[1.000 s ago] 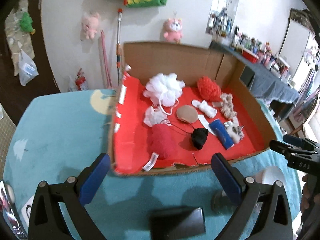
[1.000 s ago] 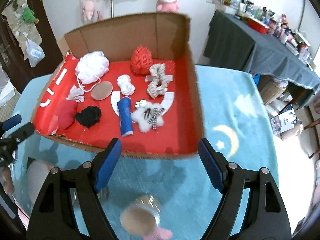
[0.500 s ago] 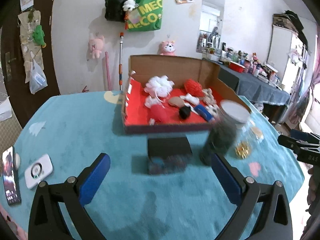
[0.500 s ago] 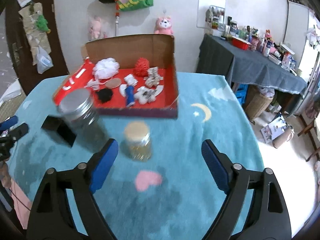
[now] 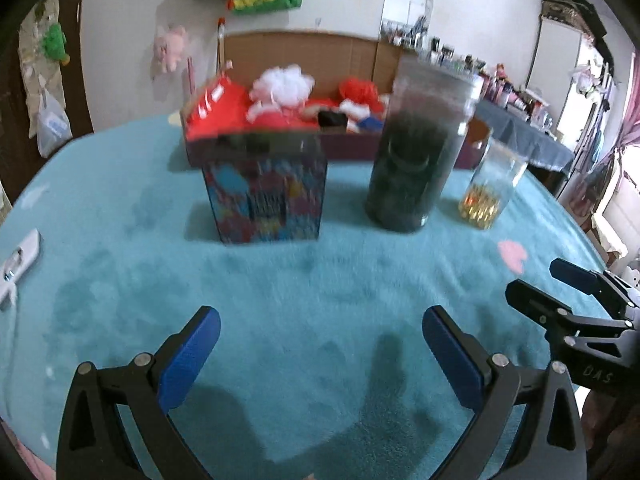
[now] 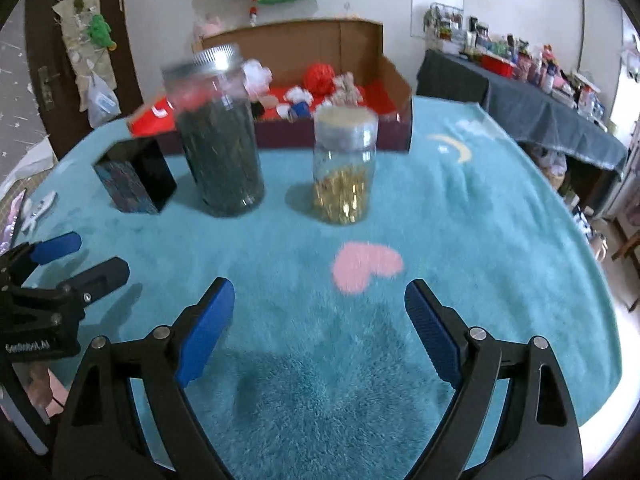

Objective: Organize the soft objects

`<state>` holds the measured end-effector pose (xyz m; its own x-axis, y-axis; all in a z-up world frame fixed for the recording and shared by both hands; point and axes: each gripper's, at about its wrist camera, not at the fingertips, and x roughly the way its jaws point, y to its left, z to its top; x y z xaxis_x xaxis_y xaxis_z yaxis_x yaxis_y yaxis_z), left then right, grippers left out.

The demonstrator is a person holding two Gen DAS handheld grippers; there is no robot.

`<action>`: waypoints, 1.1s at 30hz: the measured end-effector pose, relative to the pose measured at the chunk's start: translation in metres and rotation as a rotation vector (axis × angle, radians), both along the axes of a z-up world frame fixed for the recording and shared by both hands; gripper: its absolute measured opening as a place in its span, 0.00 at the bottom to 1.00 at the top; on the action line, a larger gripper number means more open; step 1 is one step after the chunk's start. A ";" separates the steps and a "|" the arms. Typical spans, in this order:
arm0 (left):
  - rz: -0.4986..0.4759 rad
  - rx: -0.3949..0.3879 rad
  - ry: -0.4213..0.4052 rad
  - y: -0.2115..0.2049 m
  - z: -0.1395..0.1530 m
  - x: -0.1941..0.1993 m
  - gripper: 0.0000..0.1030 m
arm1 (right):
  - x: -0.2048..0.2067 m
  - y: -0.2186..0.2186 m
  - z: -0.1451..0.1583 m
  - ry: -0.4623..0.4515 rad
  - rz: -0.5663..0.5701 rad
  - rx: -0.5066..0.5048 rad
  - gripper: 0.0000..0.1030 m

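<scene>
Both grippers (image 5: 320,344) (image 6: 318,312) open, soft objects (image 6: 316,84) far ahead.

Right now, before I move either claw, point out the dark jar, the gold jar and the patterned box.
dark jar (image 6: 220,152), right wrist view, on the middle of its body.
gold jar (image 6: 344,184), right wrist view, on its lower glass wall.
patterned box (image 5: 268,196), left wrist view, on its front face.

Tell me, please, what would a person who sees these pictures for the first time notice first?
Probably the tall jar with dark contents and the smaller jar with gold contents, standing side by side on the teal blanket. Behind them lies the open cardboard box, red inside, with soft objects such as a white pouf. In front, the left gripper and right gripper are open and empty.
</scene>
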<state>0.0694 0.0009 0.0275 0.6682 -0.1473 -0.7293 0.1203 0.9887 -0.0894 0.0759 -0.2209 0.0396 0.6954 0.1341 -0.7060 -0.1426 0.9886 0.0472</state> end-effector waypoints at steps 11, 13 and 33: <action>0.065 0.075 -0.010 -0.007 -0.011 -0.001 1.00 | 0.001 0.002 -0.020 -0.004 -0.037 -0.024 0.89; 0.072 0.075 -0.007 -0.006 -0.011 0.000 1.00 | 0.000 0.002 -0.020 -0.007 -0.040 -0.028 0.89; 0.087 0.090 0.000 -0.004 -0.011 0.004 1.00 | 0.004 -0.004 -0.021 0.006 -0.056 -0.021 0.92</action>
